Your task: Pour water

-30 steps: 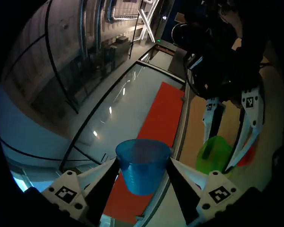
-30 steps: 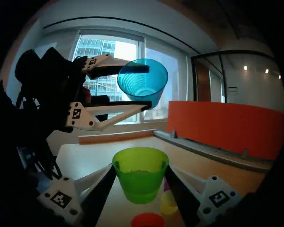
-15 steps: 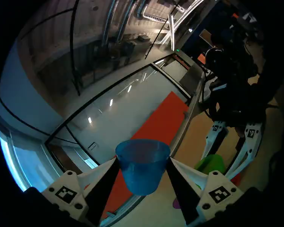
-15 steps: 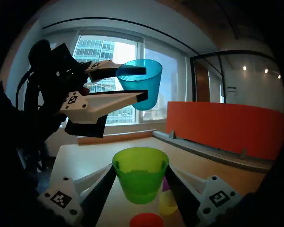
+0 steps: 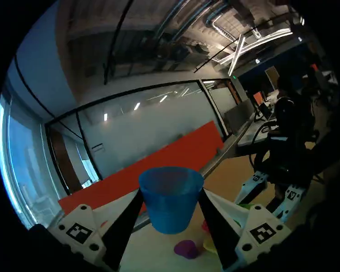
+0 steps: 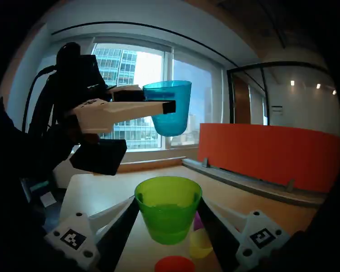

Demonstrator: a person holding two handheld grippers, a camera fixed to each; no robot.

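A blue plastic cup (image 5: 171, 199) stands upright between the fingers of my left gripper (image 5: 171, 192), which is shut on it. In the right gripper view that blue cup (image 6: 167, 106) hangs level, above and beyond a green cup (image 6: 168, 208), with the left gripper (image 6: 167, 100) reaching in from the left. My right gripper (image 6: 168, 201) is shut on the green cup, which holds some water low inside. The right gripper (image 5: 272, 195) also appears at the lower right of the left gripper view, below a dark sleeve.
On the pale table (image 6: 93, 195) under the green cup lie a yellow cup (image 6: 199, 242), a red piece (image 6: 174, 264) and a purple piece (image 5: 187, 248). An orange partition (image 6: 269, 149) runs along the table's far side. Large windows (image 6: 129, 90) are behind.
The blue cup has swung from tipped toward the green cup back to upright, as my left gripper rolled level. The green cup stayed where it was.
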